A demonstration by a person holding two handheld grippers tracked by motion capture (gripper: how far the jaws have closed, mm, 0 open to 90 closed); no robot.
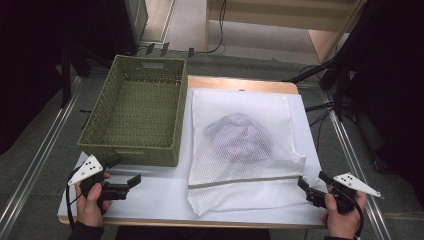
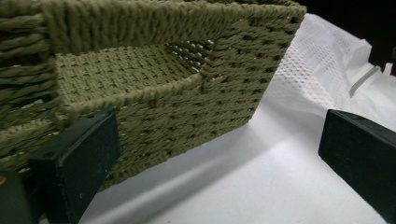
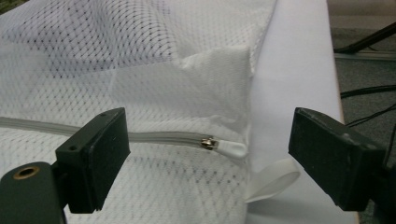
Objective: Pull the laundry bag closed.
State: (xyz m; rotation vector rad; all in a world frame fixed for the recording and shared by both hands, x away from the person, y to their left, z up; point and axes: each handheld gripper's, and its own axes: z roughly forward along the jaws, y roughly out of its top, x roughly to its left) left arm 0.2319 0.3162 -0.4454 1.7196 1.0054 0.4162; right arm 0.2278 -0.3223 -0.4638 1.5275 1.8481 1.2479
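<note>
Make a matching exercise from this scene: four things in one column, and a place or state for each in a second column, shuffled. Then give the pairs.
Things:
1. woven basket
2. mesh laundry bag
3. zipper pull
4. left gripper

Places or states:
A. lies flat on the white table cover, a garment inside
B. open, near the basket's front corner
C. at the right end of the grey zipper, between the right gripper's open jaws
D. stands empty at the table's left

Pairs: 1-D, 2-A, 3-C, 4-B
</note>
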